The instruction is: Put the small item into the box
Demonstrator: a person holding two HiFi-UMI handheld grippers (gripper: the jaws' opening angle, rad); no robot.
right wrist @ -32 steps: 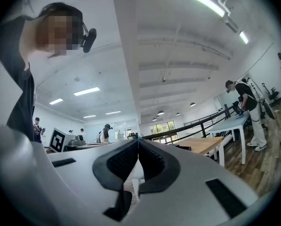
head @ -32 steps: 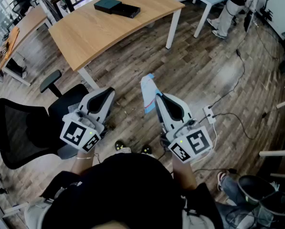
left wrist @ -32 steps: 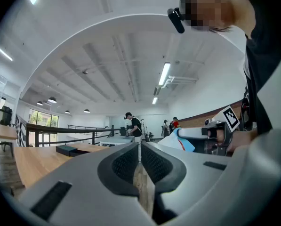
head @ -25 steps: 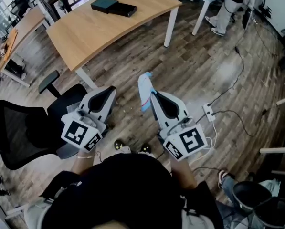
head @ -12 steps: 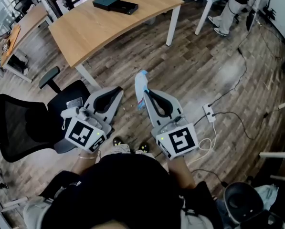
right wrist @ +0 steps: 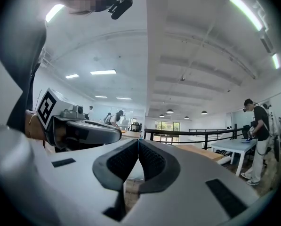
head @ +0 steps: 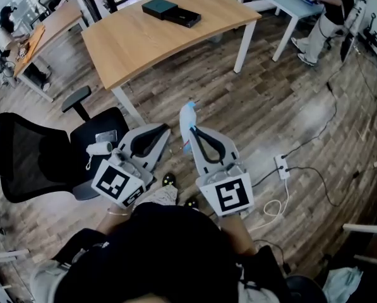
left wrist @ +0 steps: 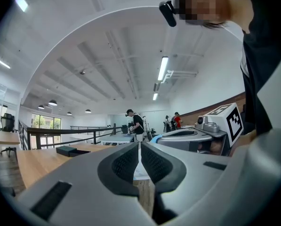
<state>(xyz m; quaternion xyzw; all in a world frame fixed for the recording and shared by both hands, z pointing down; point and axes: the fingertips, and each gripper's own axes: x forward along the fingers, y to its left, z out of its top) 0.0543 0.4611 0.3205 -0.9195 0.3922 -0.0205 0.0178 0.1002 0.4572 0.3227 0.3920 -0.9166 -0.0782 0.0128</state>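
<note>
Right gripper (head: 192,131) is clamped shut on the small item (head: 187,113), a white and blue packet sticking out past its tips. The left gripper (head: 165,130), just beside it on the left, has its jaws pressed together, and nothing shows between them. Both hang above the wooden floor (head: 283,100). Well ahead of them stands the wooden table (head: 175,43). A black office chair (head: 30,163) sits to the left of the left gripper. The dark box (head: 160,7) rests on the far part of the table, well apart from the held item, with a flat black piece (head: 185,18) just beside it. A white power strip (head: 281,165) lies on the floor to the right of the right gripper.
</note>
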